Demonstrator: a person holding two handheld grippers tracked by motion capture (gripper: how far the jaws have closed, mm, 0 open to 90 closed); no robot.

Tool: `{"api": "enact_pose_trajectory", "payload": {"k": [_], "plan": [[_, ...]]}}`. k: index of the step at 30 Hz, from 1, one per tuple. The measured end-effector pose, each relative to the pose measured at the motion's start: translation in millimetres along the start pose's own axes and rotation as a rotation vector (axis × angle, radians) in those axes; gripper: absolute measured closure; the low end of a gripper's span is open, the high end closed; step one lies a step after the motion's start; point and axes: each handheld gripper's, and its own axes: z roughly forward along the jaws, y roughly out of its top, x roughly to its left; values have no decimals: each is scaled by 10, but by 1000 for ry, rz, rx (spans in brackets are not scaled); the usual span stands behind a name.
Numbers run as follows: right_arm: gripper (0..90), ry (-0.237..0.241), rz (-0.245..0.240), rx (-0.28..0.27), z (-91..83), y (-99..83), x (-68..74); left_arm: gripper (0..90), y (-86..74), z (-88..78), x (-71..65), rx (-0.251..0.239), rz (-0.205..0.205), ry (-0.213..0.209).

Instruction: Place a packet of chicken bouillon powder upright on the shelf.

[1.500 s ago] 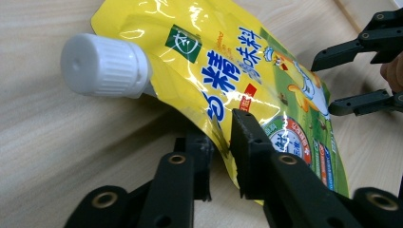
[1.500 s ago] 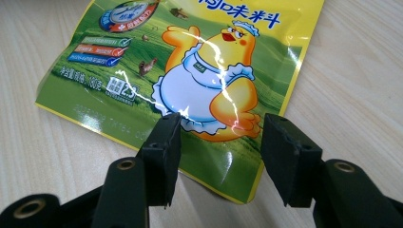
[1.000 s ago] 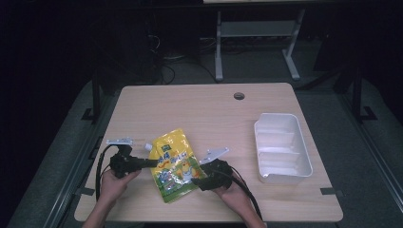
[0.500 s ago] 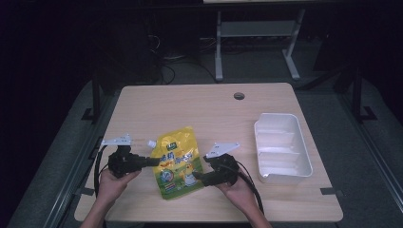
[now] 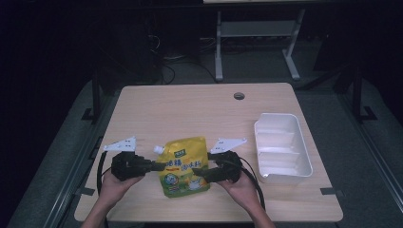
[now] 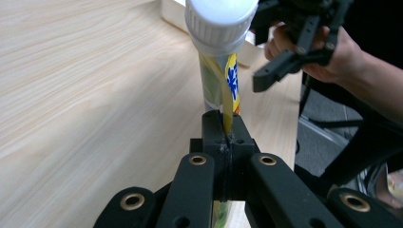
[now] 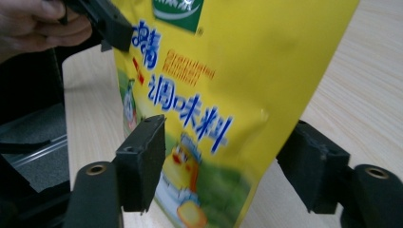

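Pouch [image 5: 184,167] held off the table [image 5: 190,109], long axis cap-up, between both hands. Left tongs [image 5: 160,166] clenched on its left edge. Right tongs [image 5: 201,176] have been closing, jaws straddle the right edge, no contact visible.

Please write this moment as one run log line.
left tongs: shut on yellow spouted pouch | right tongs: open astride pouch | white tray: beside
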Motion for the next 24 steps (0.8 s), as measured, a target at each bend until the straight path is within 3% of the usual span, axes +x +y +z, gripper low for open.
{"api": "enact_pose_trajectory", "payload": {"k": [3, 10, 18, 24], "plan": [[402, 27, 0, -23, -38, 15, -2, 899, 16, 32, -50, 11, 34, -8], [586, 93, -5, -63, -119, 33, -6, 898, 24, 71, -90, 10, 55, -12], [744, 121, -2, -58, -132, 20, -15, 891, 7, 52, -53, -4, 34, 4], [869, 177, -8, -63, -133, 21, -2, 832, -5, 25, -12, -16, 9, 11]]}}
